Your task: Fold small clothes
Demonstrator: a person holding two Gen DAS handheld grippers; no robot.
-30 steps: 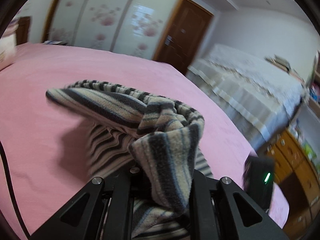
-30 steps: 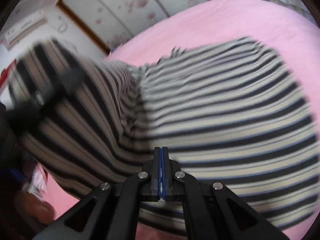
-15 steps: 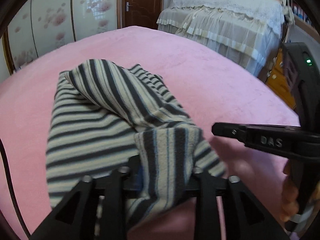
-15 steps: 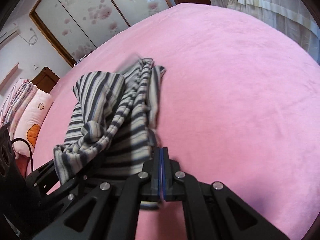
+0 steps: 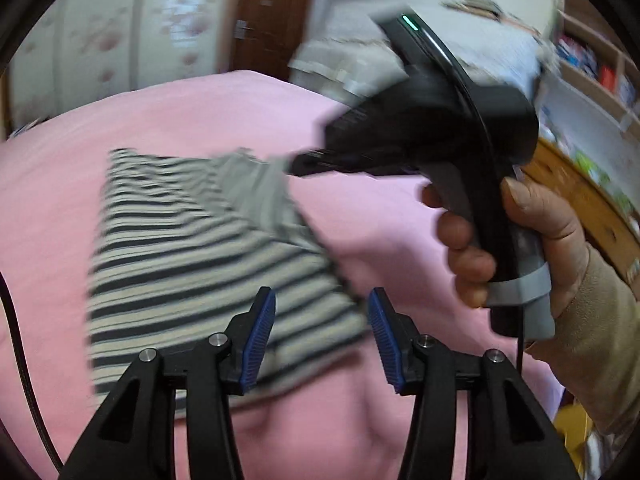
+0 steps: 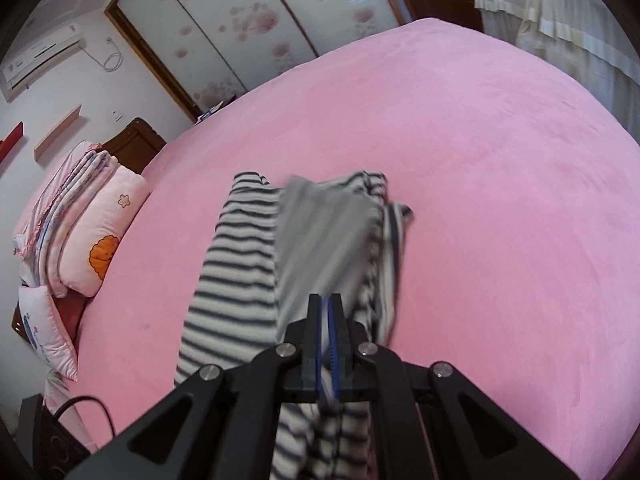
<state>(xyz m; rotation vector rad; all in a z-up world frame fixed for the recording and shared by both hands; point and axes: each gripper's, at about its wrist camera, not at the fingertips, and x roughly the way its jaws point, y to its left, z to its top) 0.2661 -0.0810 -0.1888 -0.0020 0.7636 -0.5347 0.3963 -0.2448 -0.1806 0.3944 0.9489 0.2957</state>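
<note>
A striped fleece garment (image 5: pixel 192 248), cream with dark bands, lies on the pink bed cover (image 5: pixel 200 112). My left gripper (image 5: pixel 322 320) hovers over its near edge, jaws opening; the cloth lies below the blue pads (image 5: pixel 260 332), which do not press it. In the left wrist view a hand (image 5: pixel 540 220) holds the right gripper (image 5: pixel 295 166), whose tip pinches a lifted, blurred flap of the garment. From the right wrist view, the right gripper (image 6: pixel 328 304) is shut on the striped garment (image 6: pixel 236 272), with cloth running between its pads and hanging below.
Stacked pillows and folded quilts (image 6: pixel 92 240) lie at the bed's left end. Floral sliding wardrobe doors (image 6: pixel 240 20) and a brown door stand behind. A second bed with a white cover (image 6: pixel 560 28) is at the right, a wooden cabinet (image 5: pixel 584 204) beside it.
My left gripper has let go of the striped fold and spread its jaws. The garment has dropped flatter on the bed. The right gripper has risen, pulling a flap of cloth with it.
</note>
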